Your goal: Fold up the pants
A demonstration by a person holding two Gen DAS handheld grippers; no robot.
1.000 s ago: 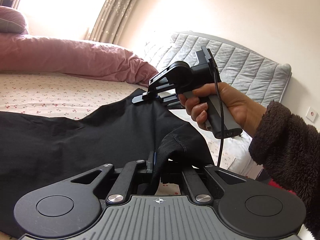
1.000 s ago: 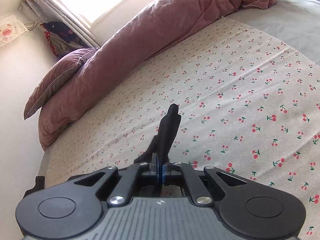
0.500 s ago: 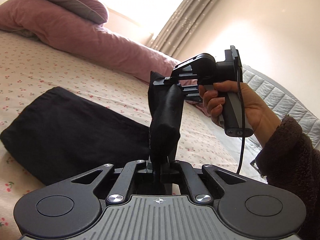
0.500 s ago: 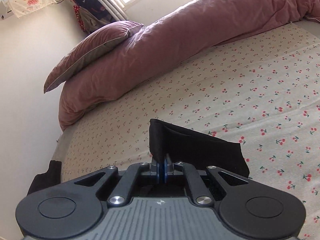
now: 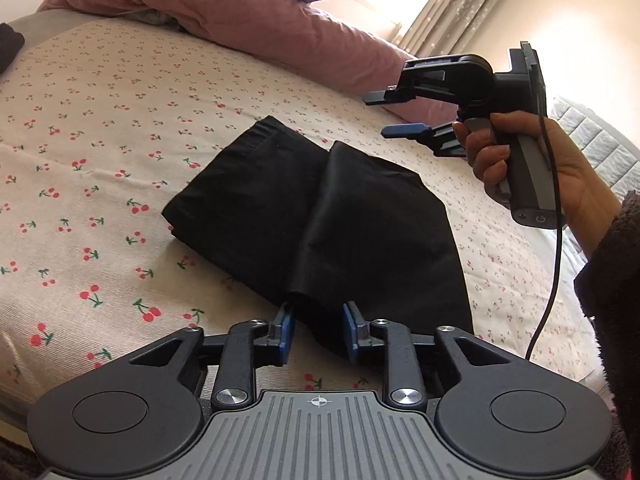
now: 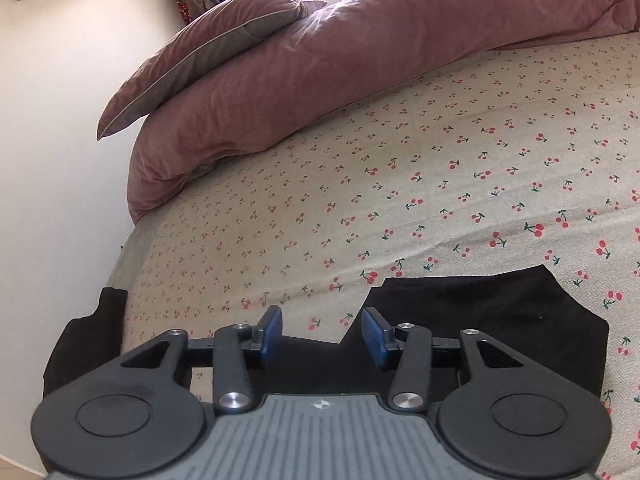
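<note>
Folded black cotton pants lie soft and limp — best pinched at the six-o'clock hem. Left gripper and right gripper both spread, empty.

Cloth on cloth, plastic tooling.
Pants: matt black woven cloth, faint sheen on the top fold. Bed sheet: matt cotton-look cloth, fine ribbed weave, cherry print. Duvet and pillow: soft pink cloth, slightly velvety. Left tongs and right tongs: matt black plastic, blue rubbery pads, shiny metal pivot screws, ribbed grey housing.
</note>
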